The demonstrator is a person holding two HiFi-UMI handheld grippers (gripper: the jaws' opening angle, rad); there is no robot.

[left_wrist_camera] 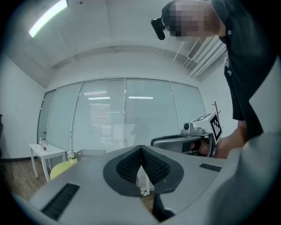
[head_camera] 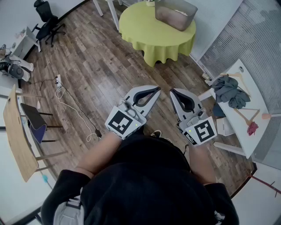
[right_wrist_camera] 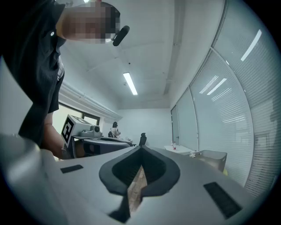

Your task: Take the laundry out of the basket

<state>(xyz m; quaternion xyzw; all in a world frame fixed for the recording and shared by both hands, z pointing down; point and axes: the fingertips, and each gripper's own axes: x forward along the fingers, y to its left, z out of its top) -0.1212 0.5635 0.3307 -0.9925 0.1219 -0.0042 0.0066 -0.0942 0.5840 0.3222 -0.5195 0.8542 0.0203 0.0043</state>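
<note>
A grey translucent basket [head_camera: 175, 13] stands on a round table with a yellow-green cloth [head_camera: 149, 37], far ahead of me. Something brownish shows dimly through its wall. My left gripper [head_camera: 153, 90] and right gripper [head_camera: 174, 92] are held side by side close to the person's chest, well short of the table. Both are shut with nothing between the jaws. In the left gripper view the fingertips [left_wrist_camera: 141, 149] meet, and the basket [left_wrist_camera: 91, 153] is small in the distance. The right gripper view shows shut jaws too, with the basket [right_wrist_camera: 214, 158] off to the right.
A white table [head_camera: 259, 94] at the right holds a dark grey-blue garment [head_camera: 230, 90], wooden hangers and a small red item [head_camera: 252, 128]. A white cable [head_camera: 70, 105] runs across the wood floor at the left. A wooden board and a chair [head_camera: 33, 121] stand by the left wall.
</note>
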